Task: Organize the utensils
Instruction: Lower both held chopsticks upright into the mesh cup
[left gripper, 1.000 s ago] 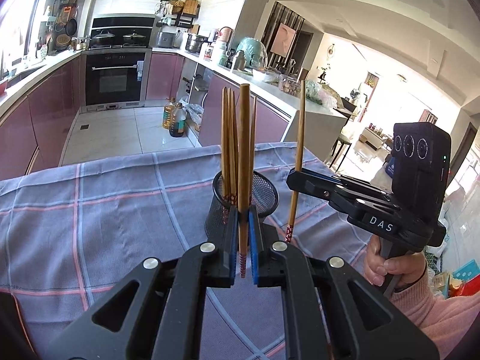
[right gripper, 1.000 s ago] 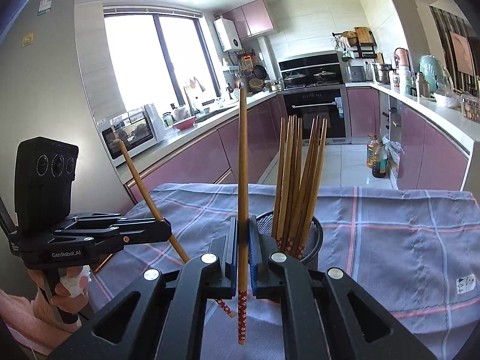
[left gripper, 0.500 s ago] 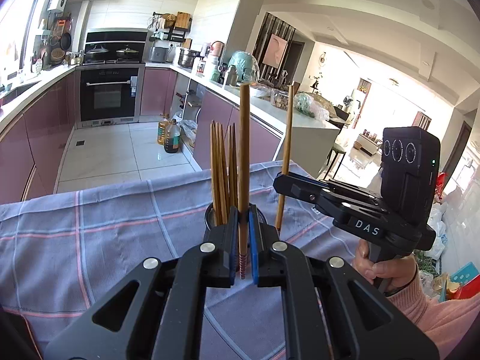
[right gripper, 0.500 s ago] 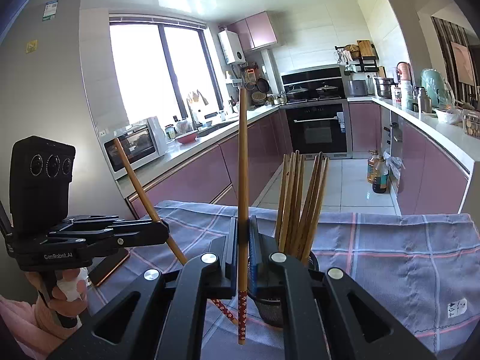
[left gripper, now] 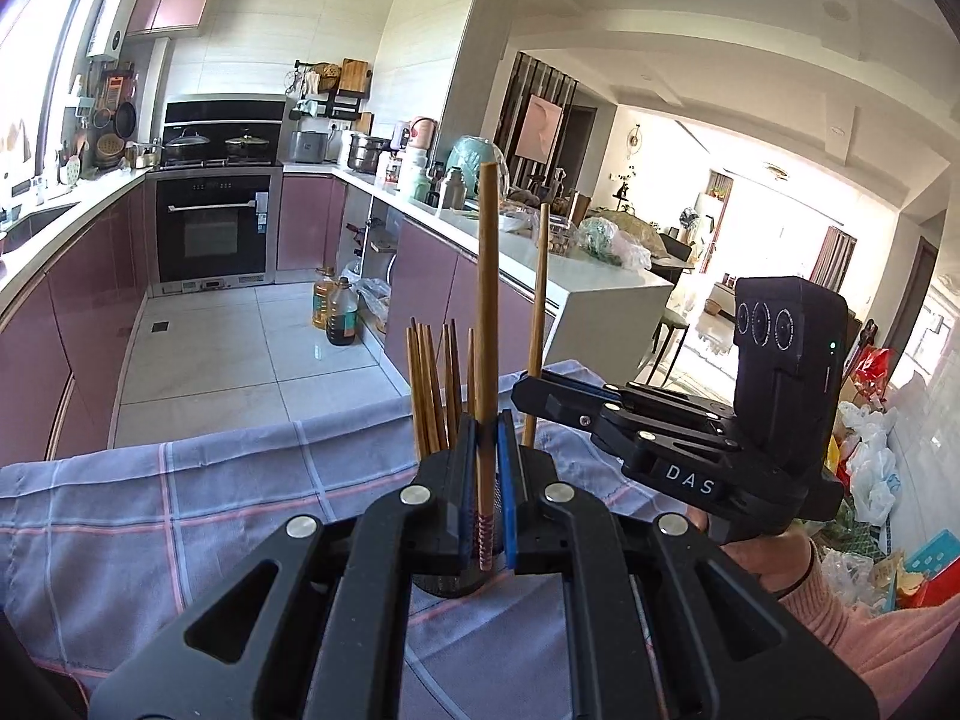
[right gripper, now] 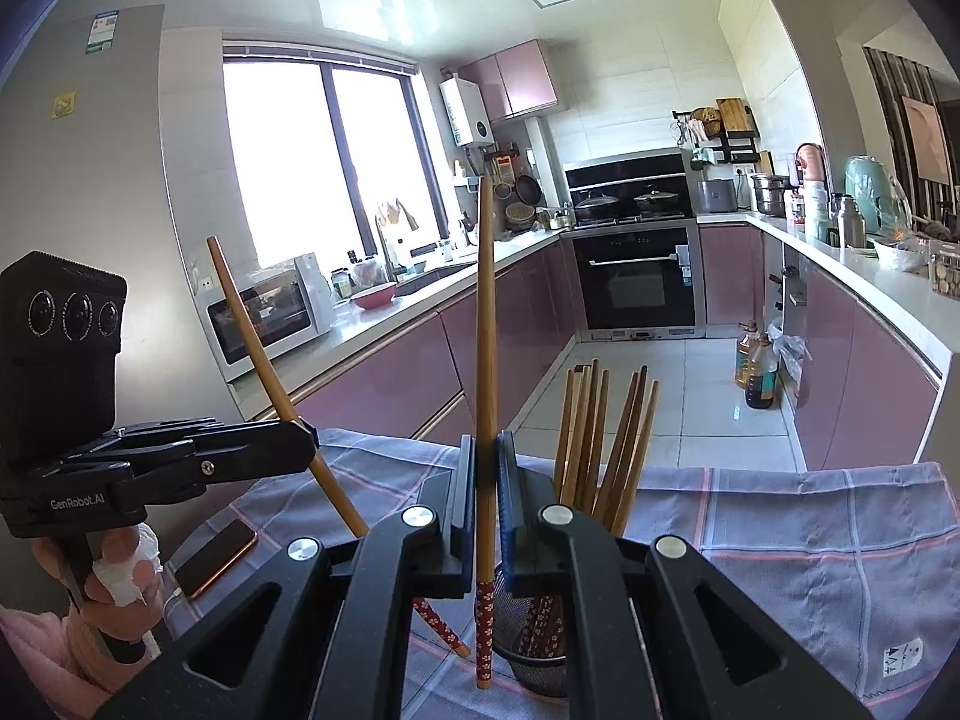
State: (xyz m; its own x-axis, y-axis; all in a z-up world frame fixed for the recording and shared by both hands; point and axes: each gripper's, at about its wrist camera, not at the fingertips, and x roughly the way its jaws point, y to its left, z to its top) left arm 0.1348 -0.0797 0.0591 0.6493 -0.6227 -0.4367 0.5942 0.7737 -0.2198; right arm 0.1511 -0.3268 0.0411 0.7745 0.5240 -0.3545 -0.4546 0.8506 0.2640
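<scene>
Smooth brown wood on the chopsticks (right gripper: 603, 438), with red patterned lower ends. Fine dark metal mesh on the holder (right gripper: 528, 660). Soft woven checked cloth (left gripper: 180, 510), matt, over the tabletop. Matt black plastic on the left gripper (left gripper: 483, 540), with shiny metal screws.

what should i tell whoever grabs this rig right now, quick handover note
Left gripper: shut on one chopstick, held upright in its own view, patterned end down.
Right gripper: shut on another chopstick, also upright, patterned end down.
Both held sticks are beside and above the mesh holder, not inside it.
Holder stands on the checked cloth and already has a bundle of chopsticks in it.
A phone lies on the cloth to the left.
Done: most sticks are in the holder.
Left: bring both held sticks over the rim, drop them in patterned end down, and release.
</scene>
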